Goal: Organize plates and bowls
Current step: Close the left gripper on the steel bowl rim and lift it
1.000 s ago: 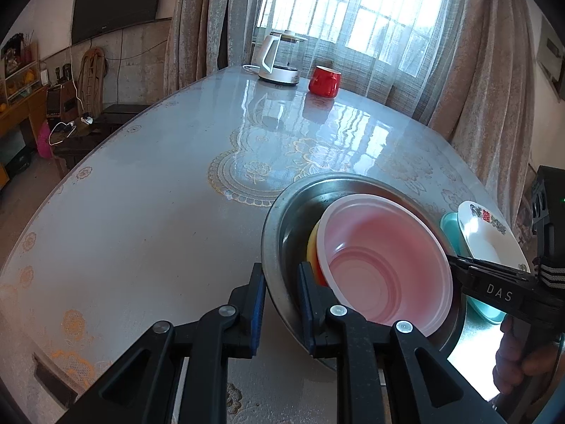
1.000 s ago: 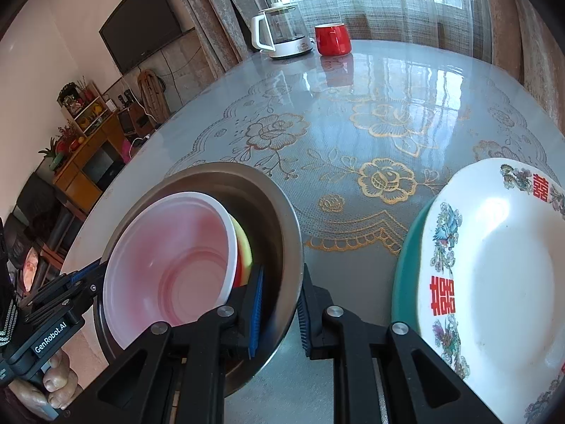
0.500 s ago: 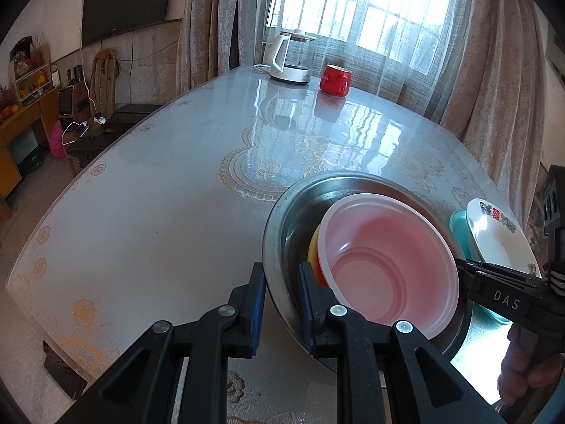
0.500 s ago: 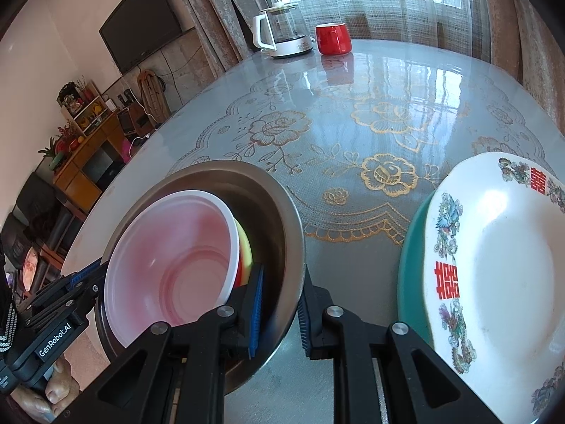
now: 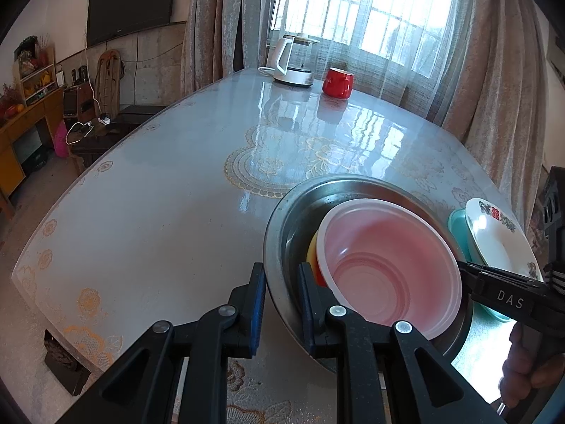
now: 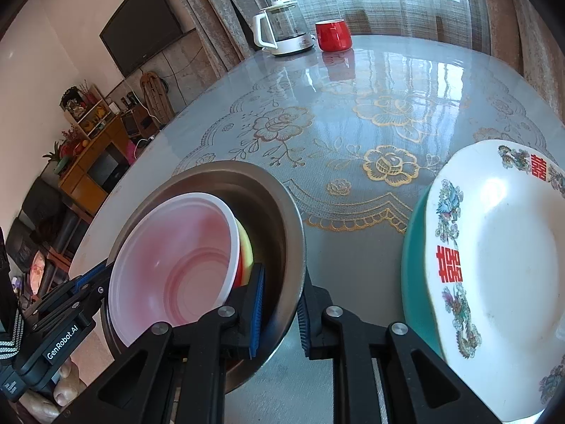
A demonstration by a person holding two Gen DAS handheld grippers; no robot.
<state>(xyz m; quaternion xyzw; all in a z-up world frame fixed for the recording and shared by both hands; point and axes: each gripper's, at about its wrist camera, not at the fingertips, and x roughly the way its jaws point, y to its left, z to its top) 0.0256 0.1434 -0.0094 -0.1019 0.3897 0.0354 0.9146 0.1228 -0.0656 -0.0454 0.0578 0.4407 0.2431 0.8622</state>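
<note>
A steel basin (image 5: 356, 185) (image 6: 282, 219) holds a pink plastic bowl (image 5: 388, 268) (image 6: 176, 265) nested over a yellow bowl (image 5: 312, 249) (image 6: 246, 247). My left gripper (image 5: 280, 293) is shut on the basin's left rim. My right gripper (image 6: 280, 304) is shut on its right rim; it also shows in the left wrist view (image 5: 469, 275). The basin is held above the table. A white decorated plate (image 6: 494, 265) (image 5: 494, 243) lies on a teal plate (image 6: 413, 265) (image 5: 459, 226) to the right.
The glass-topped table (image 5: 159, 205) (image 6: 353, 106) has a lace cloth. A white kettle (image 5: 293, 60) (image 6: 282, 31) and a red mug (image 5: 337, 83) (image 6: 332, 35) stand at the far end by the curtained window. A TV and shelves are at the left wall.
Both grippers have lifted the basin with its bowls and moved it a little left, away from the plates. More of the table's near edge shows. Both grips are unchanged.
</note>
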